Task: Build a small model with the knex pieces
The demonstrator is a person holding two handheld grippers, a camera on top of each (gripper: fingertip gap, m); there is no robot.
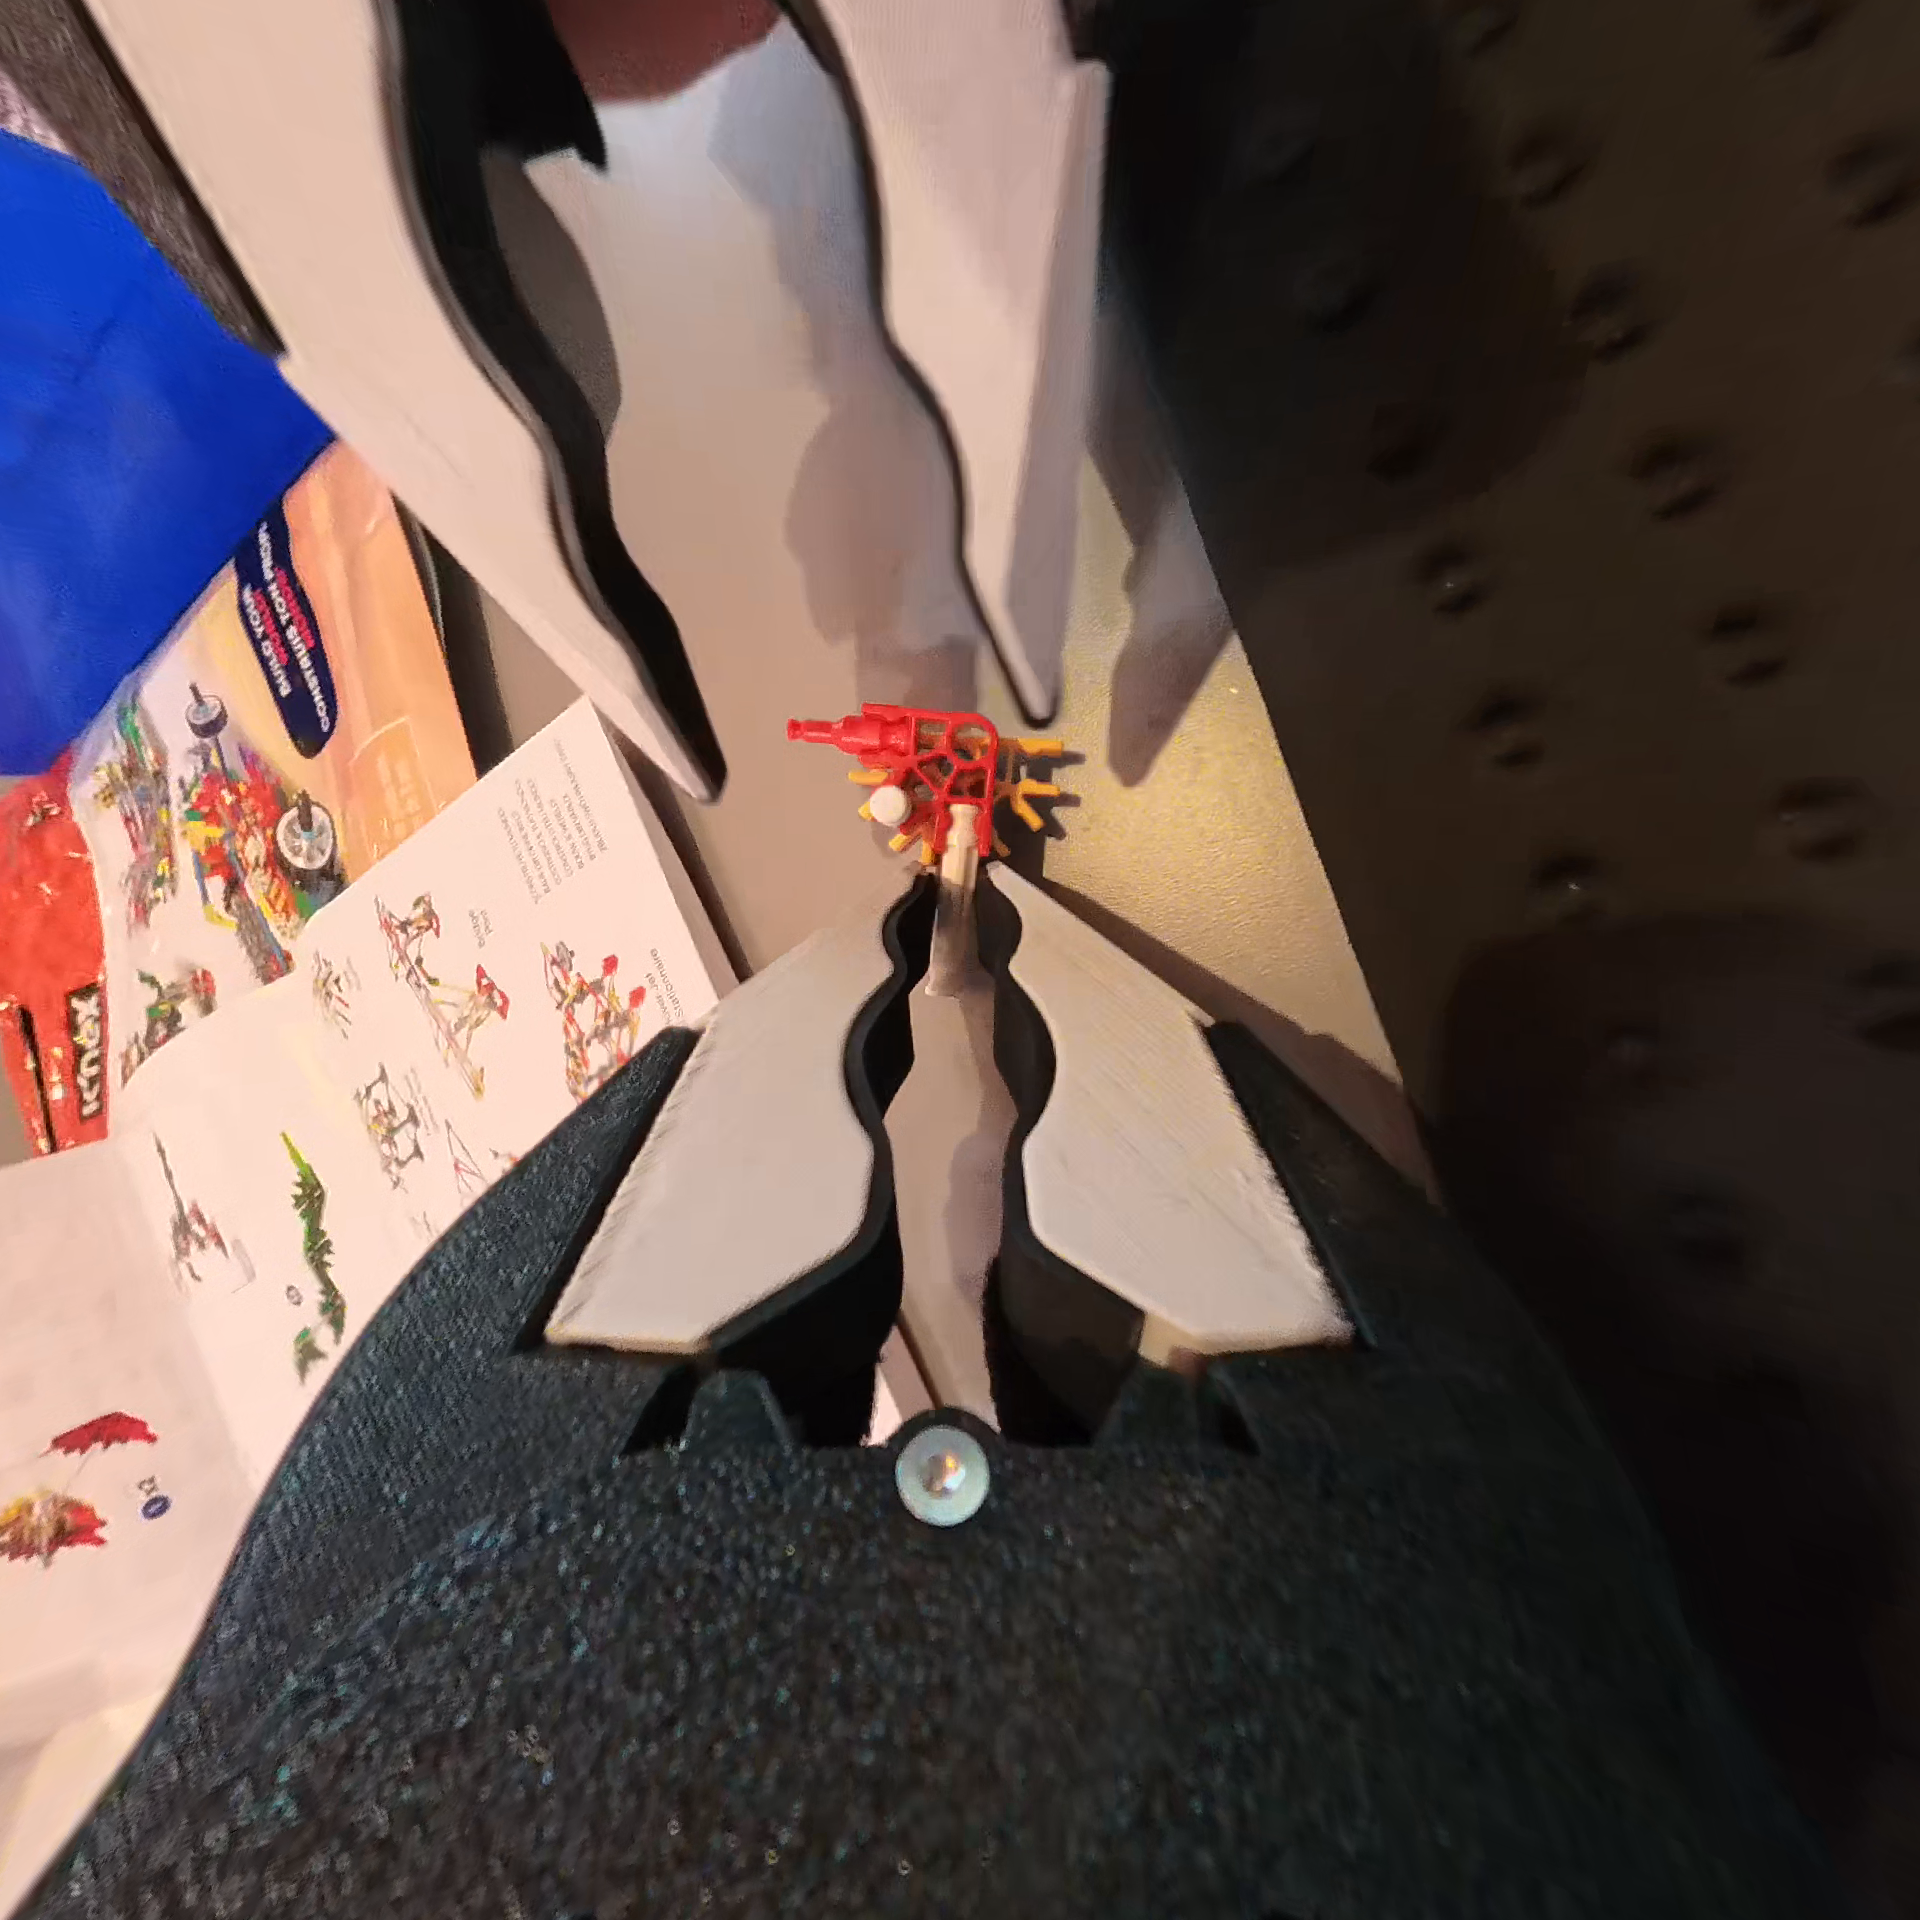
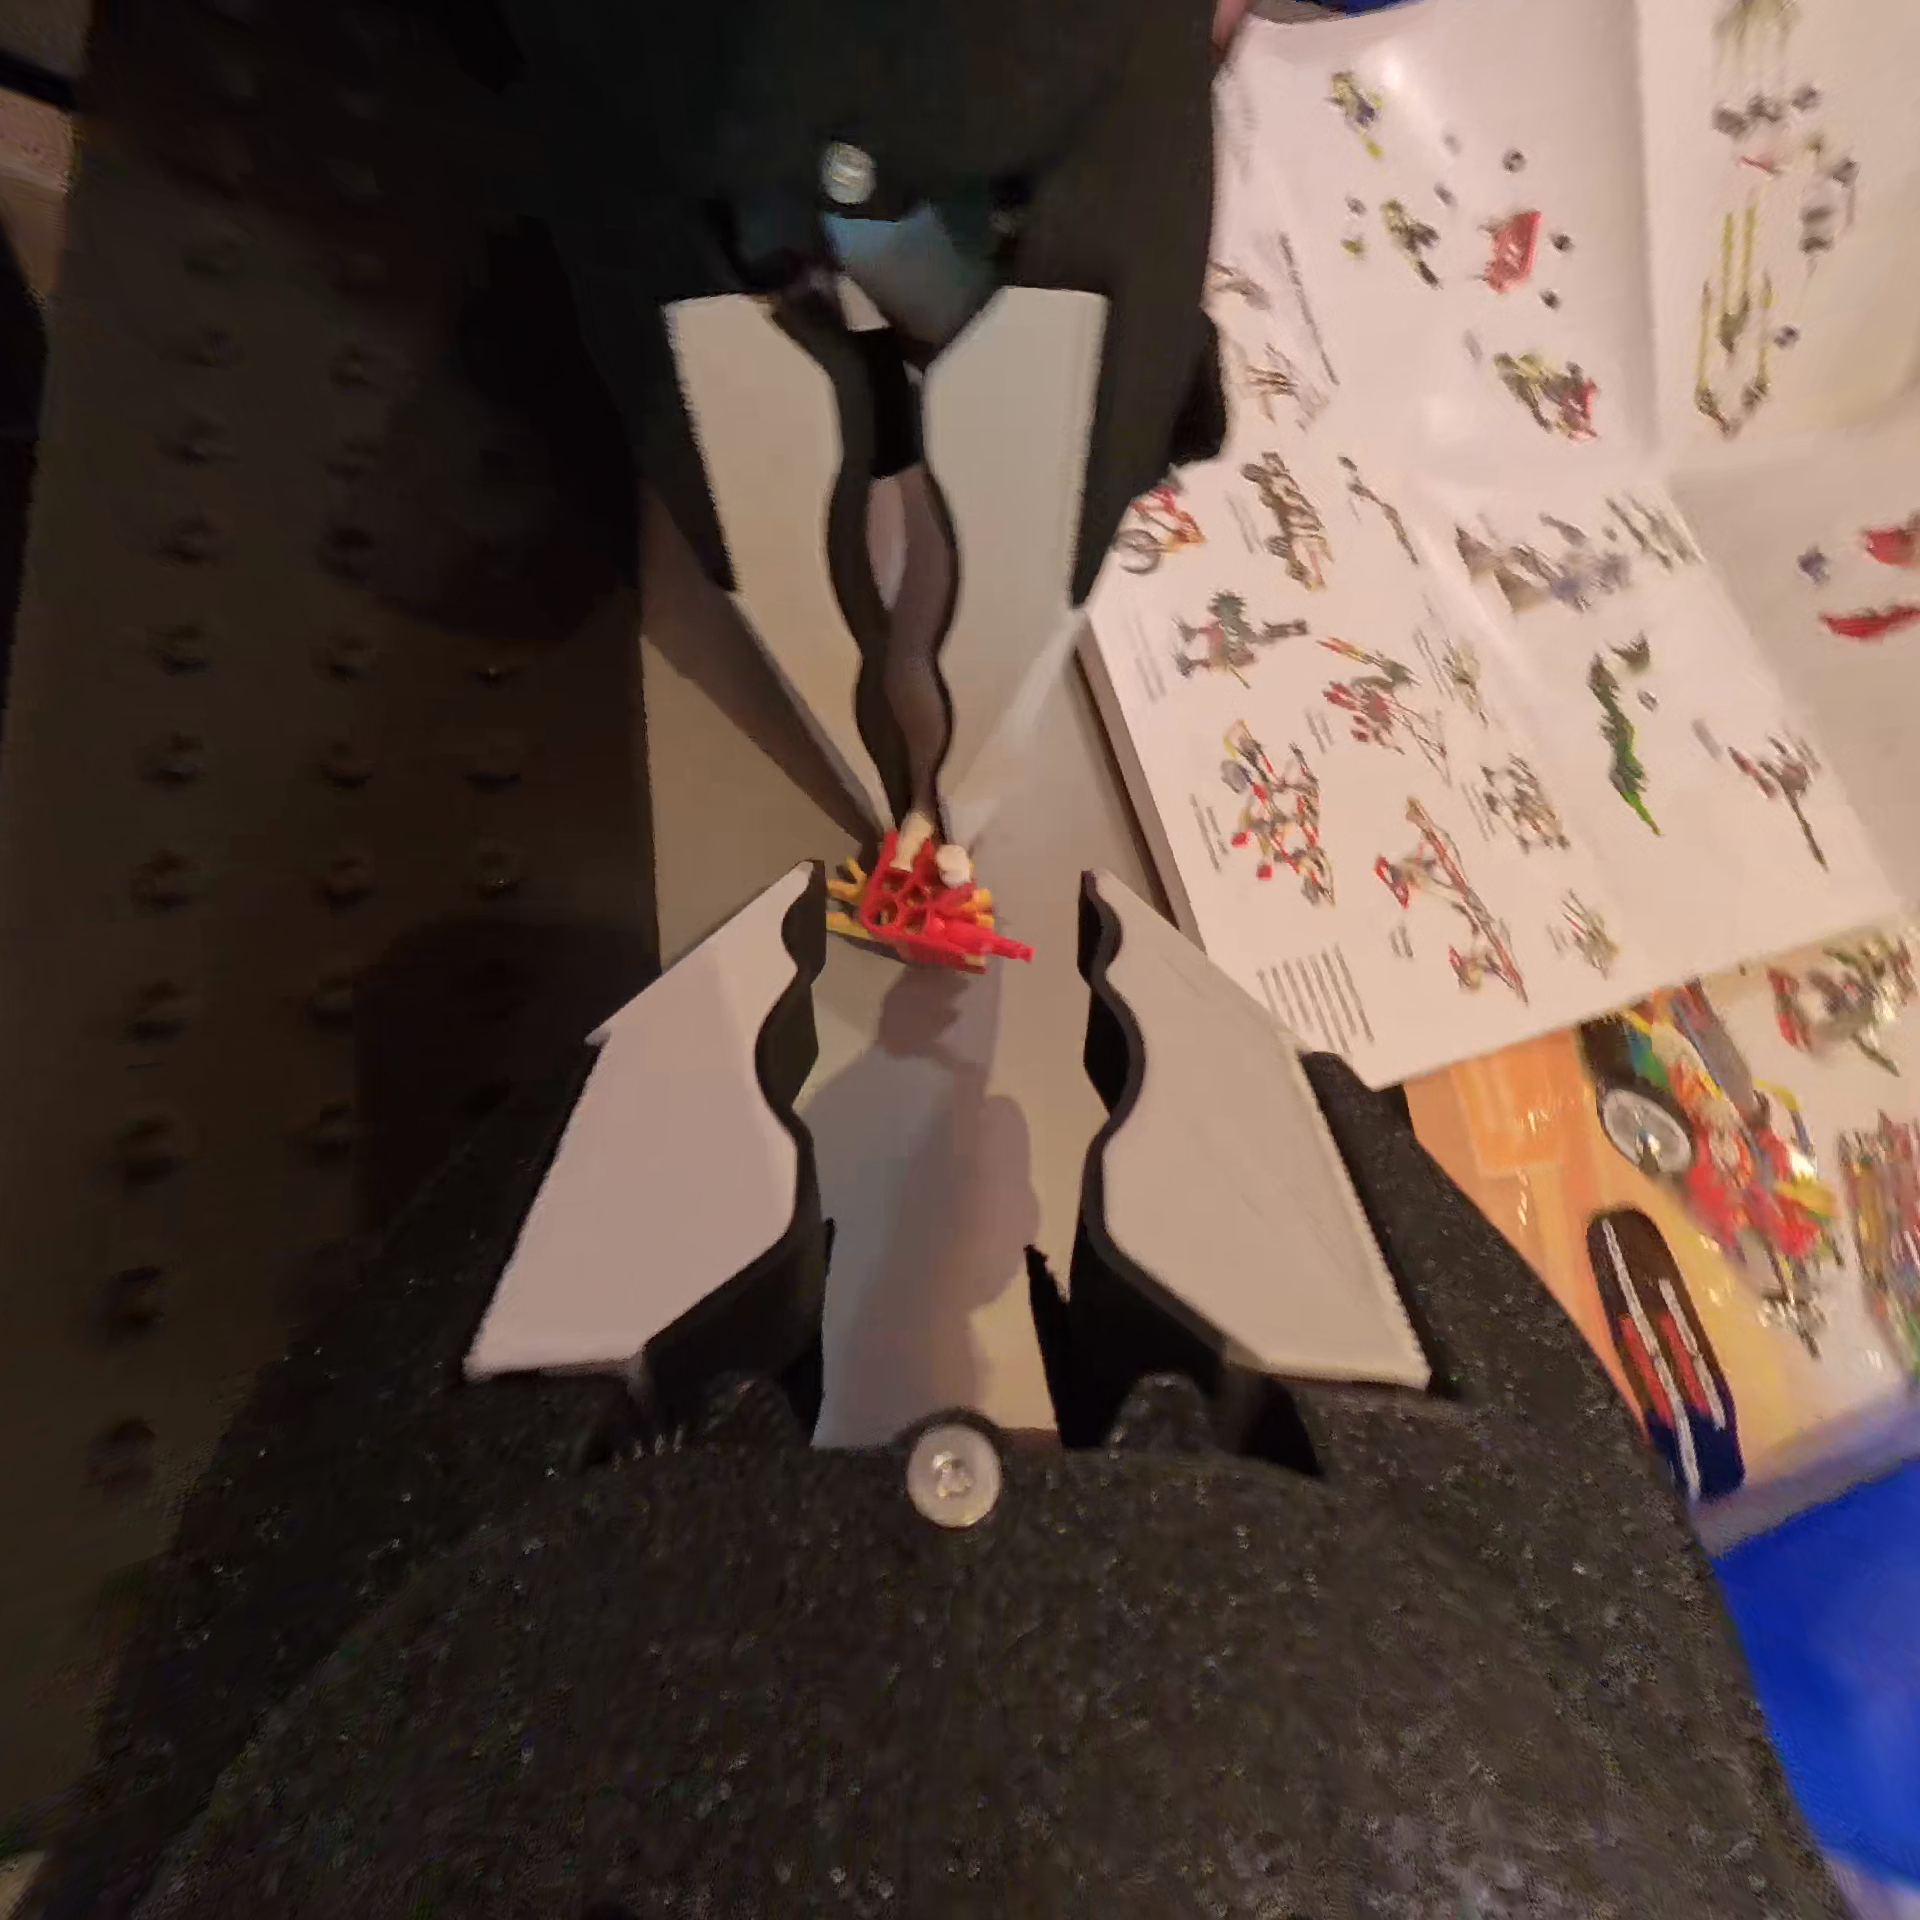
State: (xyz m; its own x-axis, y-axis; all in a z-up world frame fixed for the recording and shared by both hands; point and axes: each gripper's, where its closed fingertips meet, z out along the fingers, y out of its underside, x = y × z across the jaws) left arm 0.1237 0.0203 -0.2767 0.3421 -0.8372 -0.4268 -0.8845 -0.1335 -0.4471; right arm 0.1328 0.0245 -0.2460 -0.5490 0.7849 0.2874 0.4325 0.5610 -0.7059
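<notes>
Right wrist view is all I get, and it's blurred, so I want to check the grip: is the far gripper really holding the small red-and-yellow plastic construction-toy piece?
Observer: Yes. The left gripper is shut on a white plastic rod that sticks out of the red-and-yellow toy piece; only the fingertips pinch it.
Operator: Is my gripper touching the piece?
Observer: The right gripper is open. One fingertip sits close beside the yellow spokes; I cannot tell whether it touches them.
Operator: Anything past the white folded instruction sheet?
Observer: A red cardboard box lies beyond the instruction sheet, at the frame's edge.
</notes>
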